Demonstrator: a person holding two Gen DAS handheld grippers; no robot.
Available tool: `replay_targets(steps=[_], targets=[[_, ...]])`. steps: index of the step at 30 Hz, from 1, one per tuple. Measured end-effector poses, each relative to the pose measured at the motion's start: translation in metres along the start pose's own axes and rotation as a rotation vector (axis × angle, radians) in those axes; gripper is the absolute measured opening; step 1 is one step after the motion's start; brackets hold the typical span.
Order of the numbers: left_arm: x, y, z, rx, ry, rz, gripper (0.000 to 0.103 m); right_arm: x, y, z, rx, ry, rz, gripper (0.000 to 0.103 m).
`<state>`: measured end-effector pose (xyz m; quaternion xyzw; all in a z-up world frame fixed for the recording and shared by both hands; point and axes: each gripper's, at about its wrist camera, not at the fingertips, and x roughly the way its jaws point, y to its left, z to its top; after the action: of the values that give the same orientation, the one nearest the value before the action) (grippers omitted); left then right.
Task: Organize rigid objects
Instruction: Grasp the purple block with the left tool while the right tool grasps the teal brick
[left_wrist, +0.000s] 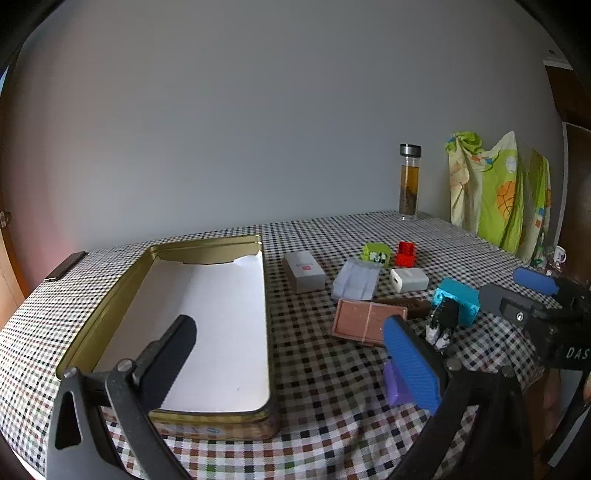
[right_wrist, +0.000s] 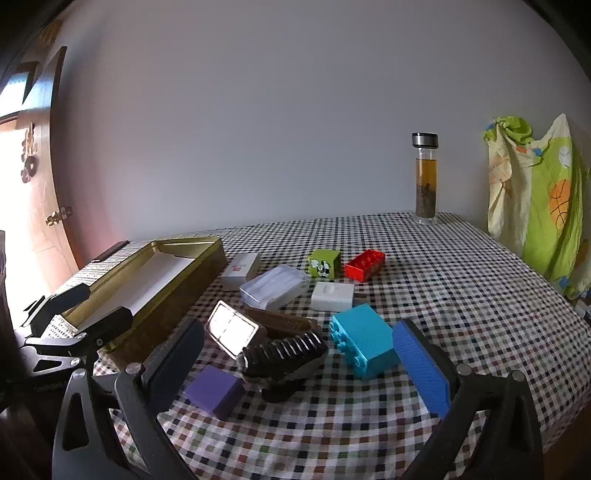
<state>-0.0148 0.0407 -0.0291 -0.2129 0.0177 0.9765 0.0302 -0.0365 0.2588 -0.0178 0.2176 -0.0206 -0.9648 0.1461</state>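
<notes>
Covering table (right_wrist: 461, 266): checkered cloth (left_wrist: 325, 373).

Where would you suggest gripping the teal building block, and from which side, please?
Grip the teal building block across its two long smooth sides, coming from above and the near side with the right gripper, whose jaws stand open. The studs face left toward the black ribbed piece, so they make a poorer seat.

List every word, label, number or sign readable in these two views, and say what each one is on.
"DAS": white letters, cut off by the picture's edge, on the body of the right gripper in the left wrist view.
Small white box: a red label mark on top, too small to read.
Gold tin: faint bluish print on its front wall, too blurred to read.
Green block: a picture, no words legible.
Nothing else carries legible text.
</notes>
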Motion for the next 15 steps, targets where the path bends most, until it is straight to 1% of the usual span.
replay_targets(steps=[8, 11, 15], targets=[[0.003, -0.016, -0.003, 0.032, 0.009, -0.023, 0.103, 0.004, -0.013, -0.008, 0.018, 0.015, -0.016, 0.103], [0.004, -0.024, -0.005, 0.047, 0.013, -0.052, 0.103, 0.006, -0.020, -0.012, 0.028, 0.024, -0.025, 0.103], [0.011, -0.041, -0.010, 0.092, 0.047, -0.094, 0.102, 0.009, -0.030, -0.016, 0.051, 0.037, -0.029, 0.103]])
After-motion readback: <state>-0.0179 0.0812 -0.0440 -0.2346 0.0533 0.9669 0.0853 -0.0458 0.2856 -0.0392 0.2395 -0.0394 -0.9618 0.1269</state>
